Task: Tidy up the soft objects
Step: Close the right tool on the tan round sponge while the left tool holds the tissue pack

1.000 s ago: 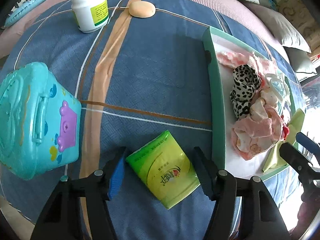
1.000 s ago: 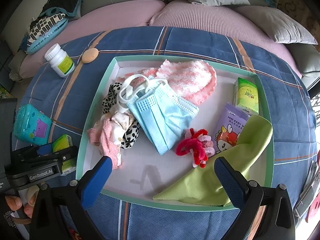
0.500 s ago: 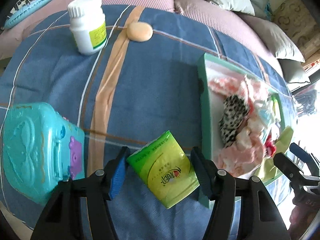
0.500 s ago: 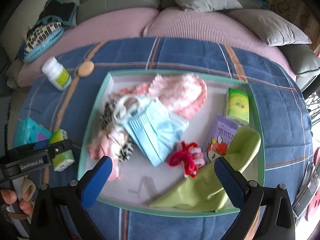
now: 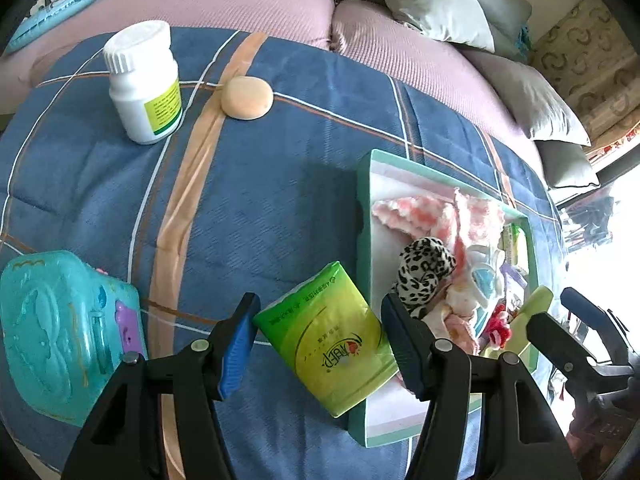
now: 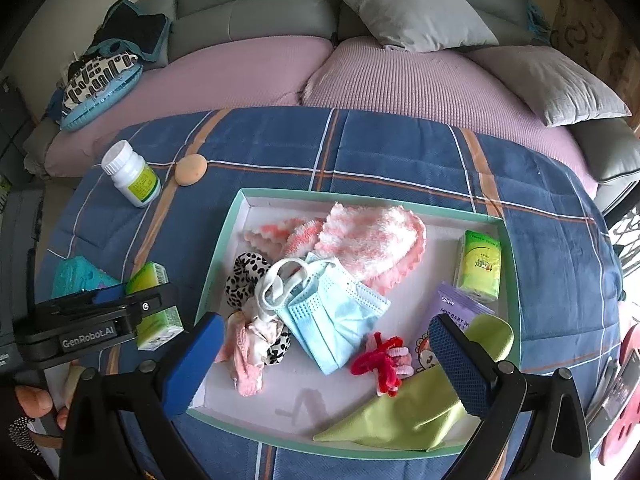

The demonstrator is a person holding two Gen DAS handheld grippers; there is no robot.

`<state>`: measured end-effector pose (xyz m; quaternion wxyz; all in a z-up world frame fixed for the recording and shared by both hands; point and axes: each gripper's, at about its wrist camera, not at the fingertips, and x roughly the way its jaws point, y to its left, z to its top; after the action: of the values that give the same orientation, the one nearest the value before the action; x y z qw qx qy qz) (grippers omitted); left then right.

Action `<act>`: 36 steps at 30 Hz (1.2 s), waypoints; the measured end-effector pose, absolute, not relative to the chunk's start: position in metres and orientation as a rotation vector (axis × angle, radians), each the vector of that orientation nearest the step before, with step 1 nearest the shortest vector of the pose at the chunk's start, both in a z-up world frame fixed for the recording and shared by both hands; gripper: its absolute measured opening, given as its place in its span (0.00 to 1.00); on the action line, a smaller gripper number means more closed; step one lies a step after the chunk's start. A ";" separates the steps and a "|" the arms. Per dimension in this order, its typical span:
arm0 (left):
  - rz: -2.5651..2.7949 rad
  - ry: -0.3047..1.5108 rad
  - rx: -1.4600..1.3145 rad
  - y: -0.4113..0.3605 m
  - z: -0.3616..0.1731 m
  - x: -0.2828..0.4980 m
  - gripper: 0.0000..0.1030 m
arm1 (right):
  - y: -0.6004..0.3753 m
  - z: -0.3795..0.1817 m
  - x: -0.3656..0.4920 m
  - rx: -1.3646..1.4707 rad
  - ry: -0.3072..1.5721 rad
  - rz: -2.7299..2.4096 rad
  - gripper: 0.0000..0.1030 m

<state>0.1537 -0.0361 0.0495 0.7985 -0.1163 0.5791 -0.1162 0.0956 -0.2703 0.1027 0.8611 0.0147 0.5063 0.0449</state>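
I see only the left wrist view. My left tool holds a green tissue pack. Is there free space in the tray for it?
Observer: Yes. The tray has bare white floor along its near edge, in front of the blue mask.
Operator: Is a pack like mine in there?
Observer: Yes, a second green tissue pack lies flat by the right-hand wall, behind a purple wipes pack.
Operator: And the right tool?
Observer: The right tool is open, nothing between its fingers.
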 end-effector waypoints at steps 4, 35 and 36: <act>-0.268 1.226 -0.251 -0.036 0.056 0.160 0.62 | -0.269 0.105 0.103 0.026 1.066 0.106 1.00; -0.062 1.109 -0.384 0.114 0.111 0.213 0.62 | -0.112 0.091 0.255 -0.191 1.194 0.364 0.98; -0.054 1.110 -0.389 0.118 0.109 0.214 0.62 | -0.108 0.087 0.261 -0.191 1.201 0.369 0.96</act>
<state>0.2141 0.1178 0.1092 0.8316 -0.1835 0.5235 -0.0256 0.2607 -0.1080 0.0866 0.8048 -0.0892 0.5610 0.1723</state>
